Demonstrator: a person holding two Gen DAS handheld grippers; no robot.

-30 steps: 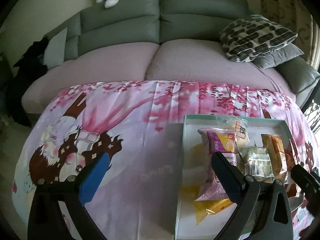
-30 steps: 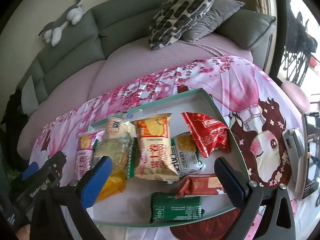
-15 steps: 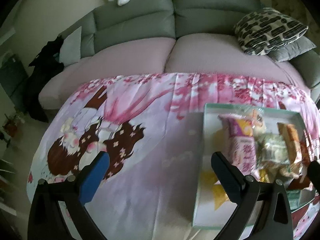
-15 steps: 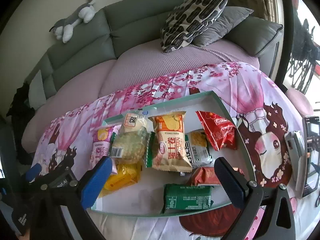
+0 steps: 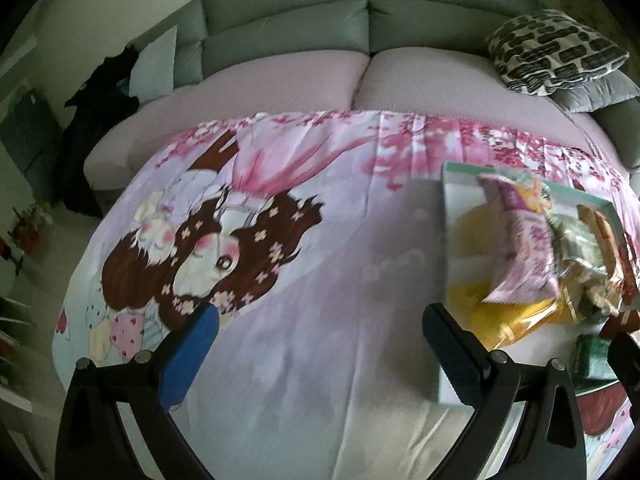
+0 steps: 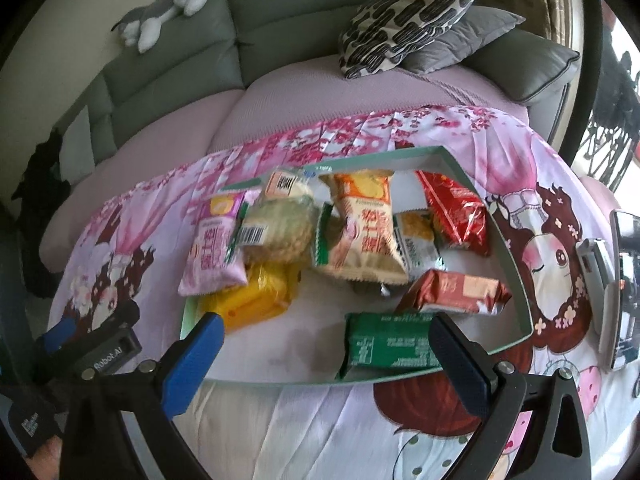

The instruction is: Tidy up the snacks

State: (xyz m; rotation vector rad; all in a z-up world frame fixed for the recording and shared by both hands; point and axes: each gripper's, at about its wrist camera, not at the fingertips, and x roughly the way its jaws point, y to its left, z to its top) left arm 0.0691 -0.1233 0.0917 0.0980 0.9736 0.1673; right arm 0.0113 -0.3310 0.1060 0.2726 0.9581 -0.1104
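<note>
A shallow mint-green tray (image 6: 516, 276) (image 5: 444, 216) lies on a pink cartoon-print cloth and holds several snack packets. Among them are a pink packet (image 6: 214, 256) (image 5: 524, 256), a yellow one (image 6: 256, 296), an orange-and-cream one (image 6: 366, 232), a red one (image 6: 456, 216), a brown-red bar (image 6: 456, 292) and a green box (image 6: 386, 344). My right gripper (image 6: 324, 344) hovers open over the tray's near edge, nothing between its fingers. My left gripper (image 5: 316, 340) is open above the bare cloth left of the tray, empty.
A grey sofa with pink seat cover (image 5: 280, 76) runs behind the table, with patterned cushions (image 6: 404, 16) and a plush toy (image 6: 160, 20). A phone and small devices (image 6: 616, 280) lie at the cloth's right edge. Dark clothing (image 5: 92, 128) hangs at the left.
Both grippers have pulled back toward the near side. The left view has swung left, so the tray now sits at its right edge. The snacks have not moved.
</note>
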